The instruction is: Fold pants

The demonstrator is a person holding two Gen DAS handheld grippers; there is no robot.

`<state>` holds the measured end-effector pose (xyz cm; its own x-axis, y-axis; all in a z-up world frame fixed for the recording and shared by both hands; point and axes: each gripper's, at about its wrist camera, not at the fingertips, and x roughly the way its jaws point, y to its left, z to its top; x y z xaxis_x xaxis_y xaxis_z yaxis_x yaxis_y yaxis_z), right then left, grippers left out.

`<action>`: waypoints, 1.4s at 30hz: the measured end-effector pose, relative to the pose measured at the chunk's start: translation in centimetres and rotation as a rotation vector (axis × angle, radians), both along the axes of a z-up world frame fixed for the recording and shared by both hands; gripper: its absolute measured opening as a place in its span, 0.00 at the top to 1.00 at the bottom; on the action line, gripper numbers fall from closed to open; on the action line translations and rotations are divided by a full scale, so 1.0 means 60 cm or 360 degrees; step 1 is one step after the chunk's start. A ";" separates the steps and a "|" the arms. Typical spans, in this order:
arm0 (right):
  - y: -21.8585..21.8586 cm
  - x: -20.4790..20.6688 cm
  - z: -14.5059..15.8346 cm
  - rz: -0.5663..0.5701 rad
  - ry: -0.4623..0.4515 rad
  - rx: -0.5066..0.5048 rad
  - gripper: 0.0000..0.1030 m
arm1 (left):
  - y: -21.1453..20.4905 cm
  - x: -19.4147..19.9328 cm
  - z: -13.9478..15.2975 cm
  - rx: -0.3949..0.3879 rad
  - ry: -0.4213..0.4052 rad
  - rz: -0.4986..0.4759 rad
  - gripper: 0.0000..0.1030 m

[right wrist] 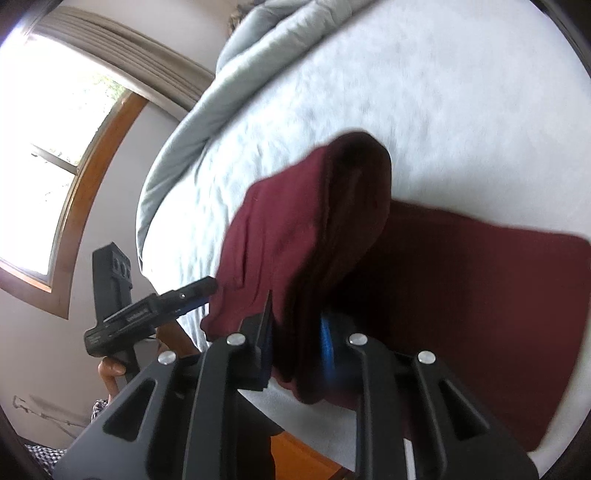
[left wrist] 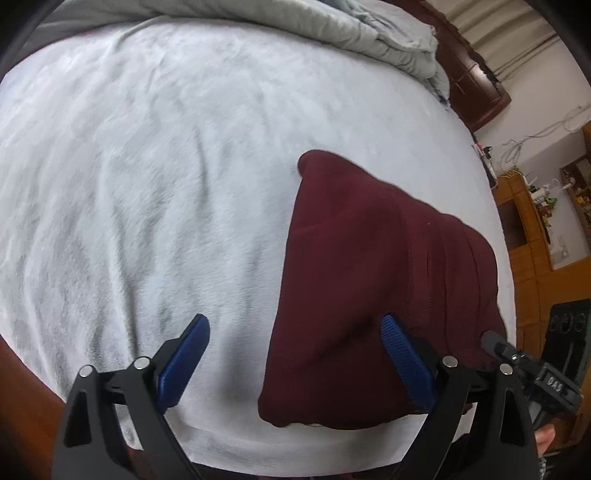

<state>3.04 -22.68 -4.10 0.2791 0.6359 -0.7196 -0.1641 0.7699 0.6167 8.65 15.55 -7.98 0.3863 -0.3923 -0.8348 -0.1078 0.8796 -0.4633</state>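
Right wrist view: right gripper (right wrist: 295, 343) clamps lifted pants (right wrist: 314, 221) edge; left gripper (left wrist: 295, 354) wide, empty. Pants partly folded on bed (left wrist: 147, 184); further fold remains.

Home bedroom: bed (left wrist: 147, 166), bunched duvet (left wrist: 351, 33), window (right wrist: 55, 147), wooden cabinets (left wrist: 535, 236).

The left gripper (left wrist: 295, 354) is hanging with fingers (left wrist: 184, 363) spread wide, gripping nothing; the right gripper (right wrist: 295, 343) is pinching the maroon pants (right wrist: 306, 236).
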 end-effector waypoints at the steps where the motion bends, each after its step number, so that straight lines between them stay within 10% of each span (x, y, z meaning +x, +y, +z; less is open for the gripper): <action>1: -0.008 -0.002 0.009 -0.0005 -0.0014 -0.0004 0.82 | -0.006 -0.001 0.006 -0.0002 -0.0013 -0.0015 0.09; 13: -0.167 -0.070 0.066 -0.0199 -0.0112 -0.0101 0.82 | -0.134 0.001 0.031 0.0124 -0.0071 -0.0263 0.08; 24: -0.210 -0.113 -0.067 -0.0264 0.0163 -0.0244 0.83 | -0.204 0.001 -0.024 0.0330 0.0038 -0.0378 0.05; 33: -0.238 -0.066 -0.015 -0.0318 0.0068 -0.0216 0.42 | -0.192 -0.006 -0.015 0.0322 0.0018 -0.0384 0.04; 42: -0.243 0.085 -0.072 -0.0390 0.0159 -0.0165 0.33 | -0.171 -0.014 0.013 0.0310 -0.0040 -0.0351 0.04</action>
